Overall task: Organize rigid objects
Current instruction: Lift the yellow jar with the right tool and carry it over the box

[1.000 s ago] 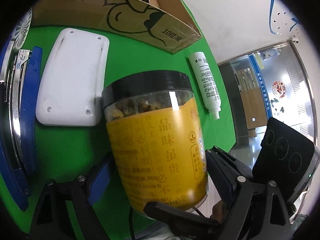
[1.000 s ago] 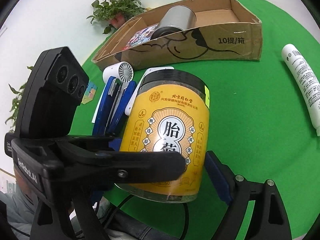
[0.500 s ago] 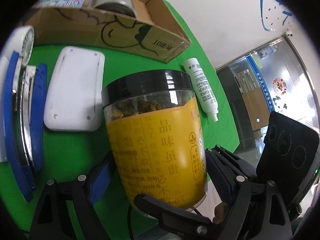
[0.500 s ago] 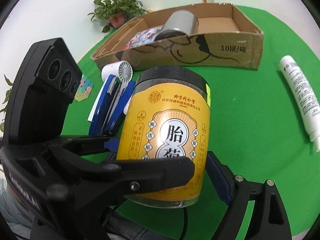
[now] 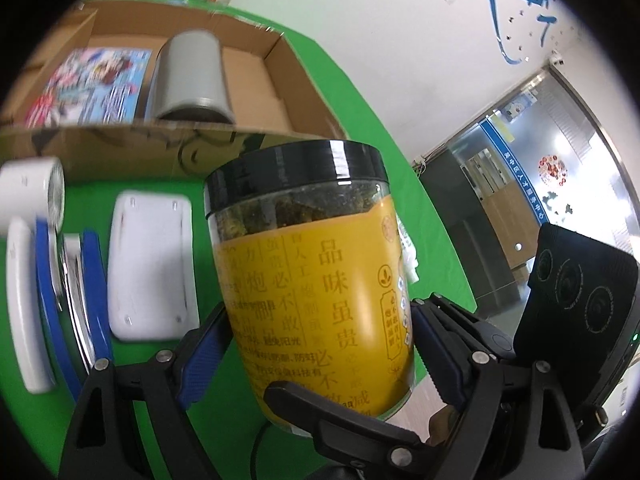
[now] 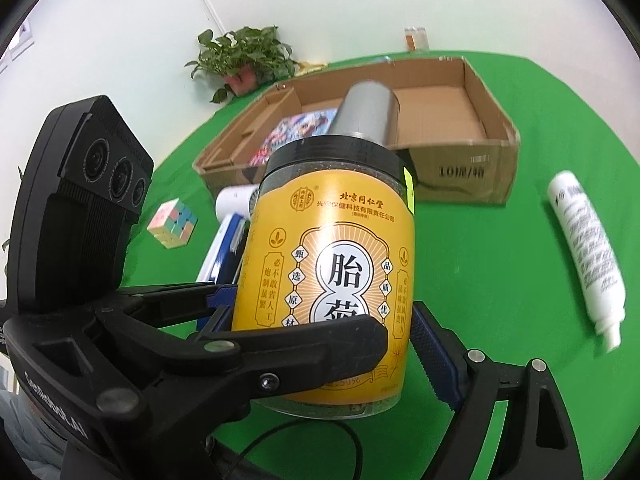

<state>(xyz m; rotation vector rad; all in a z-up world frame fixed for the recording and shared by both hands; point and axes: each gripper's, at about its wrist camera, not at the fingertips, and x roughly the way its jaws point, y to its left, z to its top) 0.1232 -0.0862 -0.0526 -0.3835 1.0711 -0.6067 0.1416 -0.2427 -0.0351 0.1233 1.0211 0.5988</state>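
- Cardboard box (image 6: 460, 176) at the green table's (image 6: 520, 264) far edge holds a silver can (image 5: 190, 76) on its side beside a colourful booklet (image 5: 92, 84); its right end looks bare
- Yellow-labelled jar (image 5: 316, 292), upright, slightly tilted, sits just short of the box's near wall
- Left gripper (image 5: 316, 340) and right gripper (image 6: 324, 336) both clamp its lower body from opposite sides

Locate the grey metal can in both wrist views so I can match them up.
Left wrist: grey metal can lies on its side inside the cardboard box, upper left of centre, beside the colourful booklet.
Right wrist: same can, top centre, just above the jar's black lid.
Shared landmark: the yellow-labelled jar.
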